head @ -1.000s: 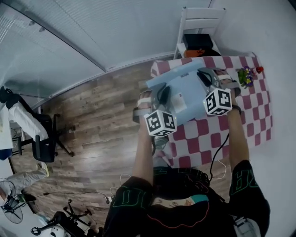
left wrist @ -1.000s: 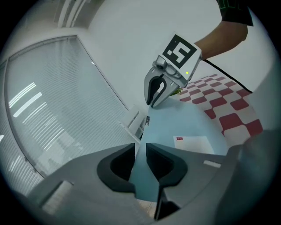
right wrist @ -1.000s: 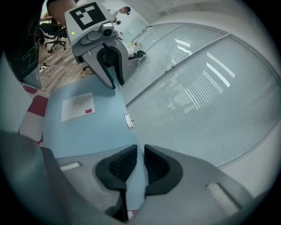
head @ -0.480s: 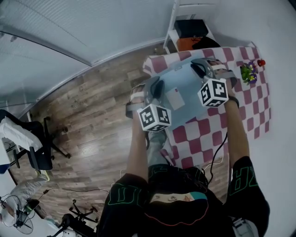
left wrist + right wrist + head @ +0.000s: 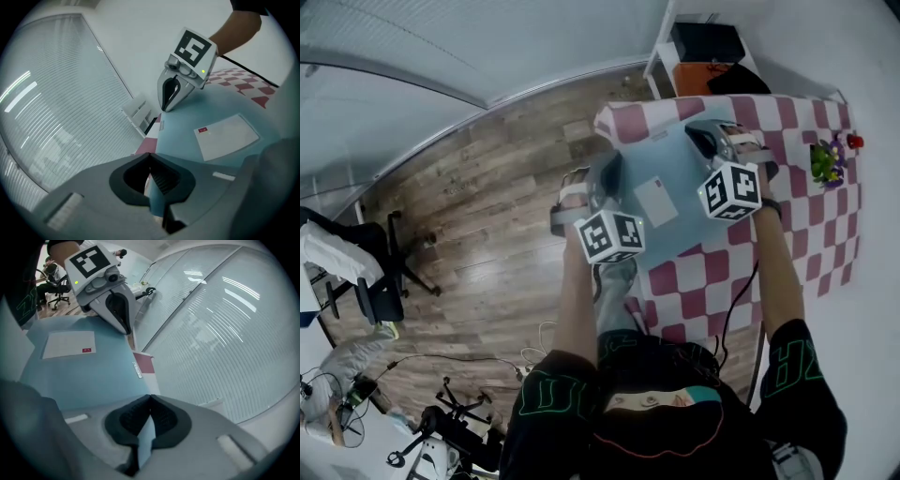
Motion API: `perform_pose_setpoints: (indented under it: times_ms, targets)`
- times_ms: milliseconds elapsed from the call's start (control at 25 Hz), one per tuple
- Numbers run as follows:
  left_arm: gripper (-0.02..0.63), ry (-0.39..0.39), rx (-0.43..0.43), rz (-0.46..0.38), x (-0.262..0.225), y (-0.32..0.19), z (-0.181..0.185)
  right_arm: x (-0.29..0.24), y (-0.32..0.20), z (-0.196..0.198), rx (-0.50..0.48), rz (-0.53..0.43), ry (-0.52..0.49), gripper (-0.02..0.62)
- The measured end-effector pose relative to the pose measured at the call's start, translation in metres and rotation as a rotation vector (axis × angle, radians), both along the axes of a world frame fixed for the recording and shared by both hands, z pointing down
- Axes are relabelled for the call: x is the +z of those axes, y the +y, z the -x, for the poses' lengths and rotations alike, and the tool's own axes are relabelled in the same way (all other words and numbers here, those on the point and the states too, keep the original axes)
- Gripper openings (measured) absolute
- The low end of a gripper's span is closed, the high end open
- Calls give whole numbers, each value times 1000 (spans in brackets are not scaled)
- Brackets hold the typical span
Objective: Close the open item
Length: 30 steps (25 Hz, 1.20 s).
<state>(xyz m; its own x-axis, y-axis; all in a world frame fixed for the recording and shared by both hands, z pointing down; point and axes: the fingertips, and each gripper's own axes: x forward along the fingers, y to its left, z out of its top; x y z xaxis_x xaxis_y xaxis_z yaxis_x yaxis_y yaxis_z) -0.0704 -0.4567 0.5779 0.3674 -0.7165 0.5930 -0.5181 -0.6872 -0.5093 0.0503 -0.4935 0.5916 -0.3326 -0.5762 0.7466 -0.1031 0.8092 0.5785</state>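
One checkered tablecloth (image 5: 712,272), apparently wooden floor (image 5: 487,206).

Nothing legible is showing. White label (image 5: 226,136) on the light blue cover (image 5: 180,140) is carrying a small red mark (image 5: 202,130), print too tiny to read. Marker cubes (image 5: 609,236) are showing only black-and-white square patterns, no letters.

Thin light-blue folder (image 5: 670,169), flat rect. sheet, white label (image 5: 656,202) w/ small red mark on top; lies across left part of pink-white checked table (image 5: 806,225).
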Motion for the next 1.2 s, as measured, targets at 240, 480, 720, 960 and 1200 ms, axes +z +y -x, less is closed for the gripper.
perform_pose_setpoints:
  times_ms: [240,480,720,960,1200]
  targets:
    - [5,21,7,-12,0,-3,-13,-4,9,25,-8,12,-90,3]
    - [5,61,-11,2,2,-1,-16,1,20,52,-23,96,-142,3]
    - [5,72,-39,6,1,13,-18,6,20,58,24,178,-117,2]
    - [6,260,-160,39,-15,34,0,0,22,54,128,134,-136,2]
    - [6,447,-182,70,-43,64,-4,-21,56,45,287,148,-337,3]
